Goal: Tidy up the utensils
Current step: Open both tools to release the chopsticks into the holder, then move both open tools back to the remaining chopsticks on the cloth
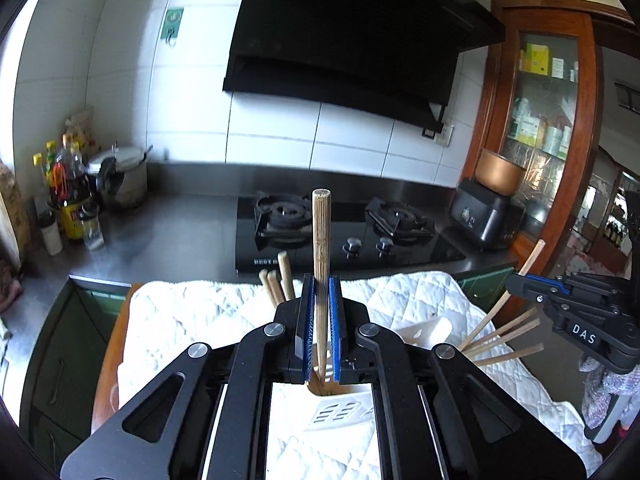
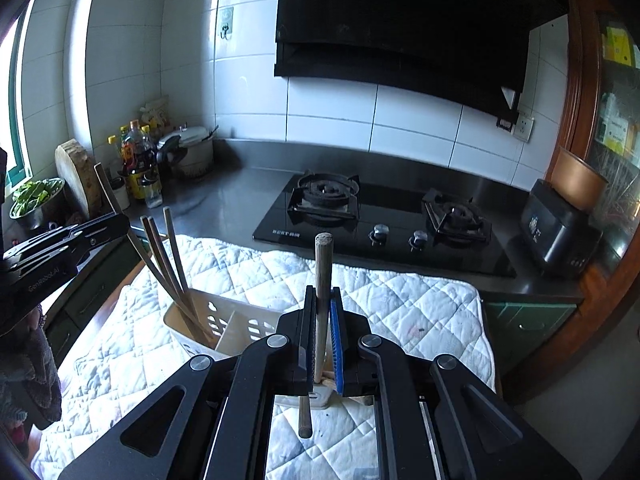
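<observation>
Clamping one chopstick each, both grippers hang over a white quilted cloth (image 2: 400, 300) spread on the tabletop in front of a black gas stove (image 2: 384, 224). The left gripper (image 1: 320, 308) points forward and somewhat downward, its blue-padded fingers (image 1: 308, 320) pressed narrow around a pale ribbed chopstick (image 1: 321, 248) that stands nearly upright between them; its lower end dips toward the opening of a white slotted utensil basket (image 1: 340, 412) lying directly beneath. In the right wrist view that same gripper shows at the left edge, its chopstick slanting up from the fingers. The right gripper (image 2: 322, 320) tilts more steeply downward, its fingers (image 2: 335, 336) closed tight on a darker round chopstick (image 2: 322, 280) gripped near its middle, so the top end rises above the fingers and the bottom end hangs free over the cloth, just in front of the basket's near rim. Several more chopsticks (image 2: 168, 264) already lean together in the basket's left compartment (image 2: 188, 320), fanning out to the left. Bottles (image 2: 138, 160) and a pot (image 2: 190, 150) stand well apart in the far corner of the steel counter.
</observation>
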